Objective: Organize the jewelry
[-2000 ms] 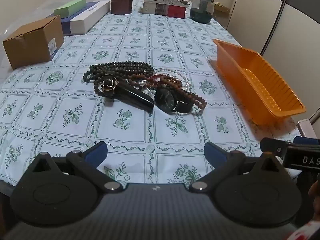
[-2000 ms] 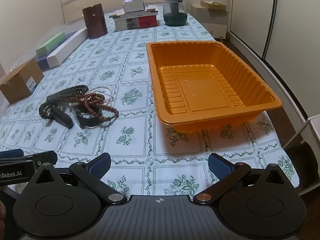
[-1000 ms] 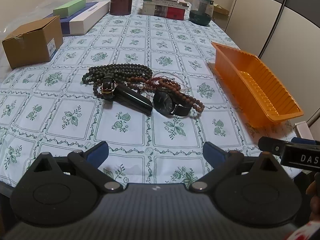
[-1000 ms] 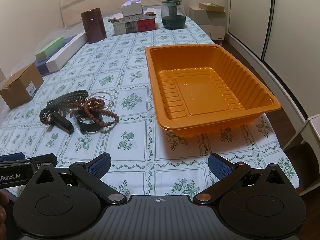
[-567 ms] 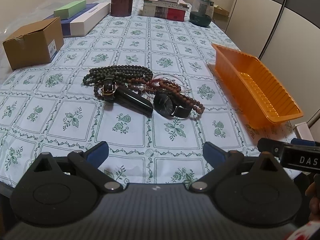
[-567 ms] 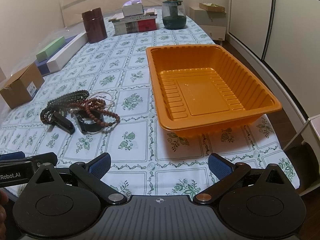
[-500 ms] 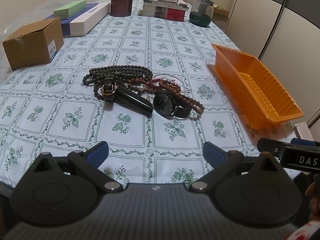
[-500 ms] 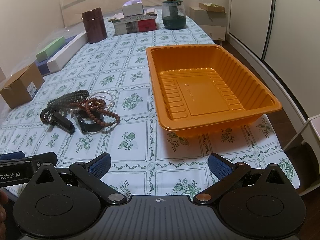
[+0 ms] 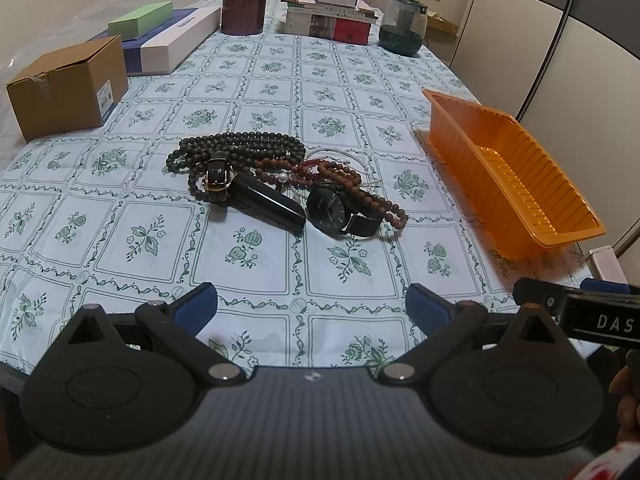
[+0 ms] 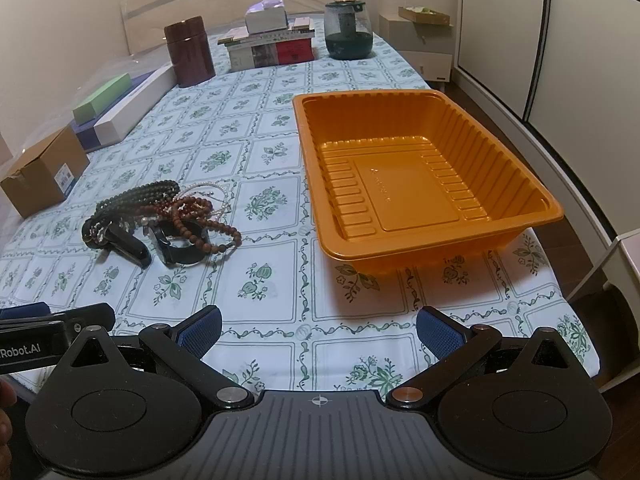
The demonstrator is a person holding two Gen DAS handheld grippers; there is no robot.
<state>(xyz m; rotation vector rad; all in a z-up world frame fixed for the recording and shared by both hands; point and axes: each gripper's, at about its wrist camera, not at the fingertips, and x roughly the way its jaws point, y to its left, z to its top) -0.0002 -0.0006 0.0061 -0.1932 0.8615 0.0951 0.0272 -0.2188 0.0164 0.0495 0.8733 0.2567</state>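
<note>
Both grippers hover over the table's near edge, left gripper (image 9: 311,307) and right gripper (image 10: 318,329) spread wide, gripping nothing. The jewelry pile (image 9: 280,184) (beads, seemingly two watches) sits mid-table, left of the empty orange tray (image 10: 424,184).

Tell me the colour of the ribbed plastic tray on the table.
The ribbed plastic tray is orange all over, clearest in the right wrist view.
</note>
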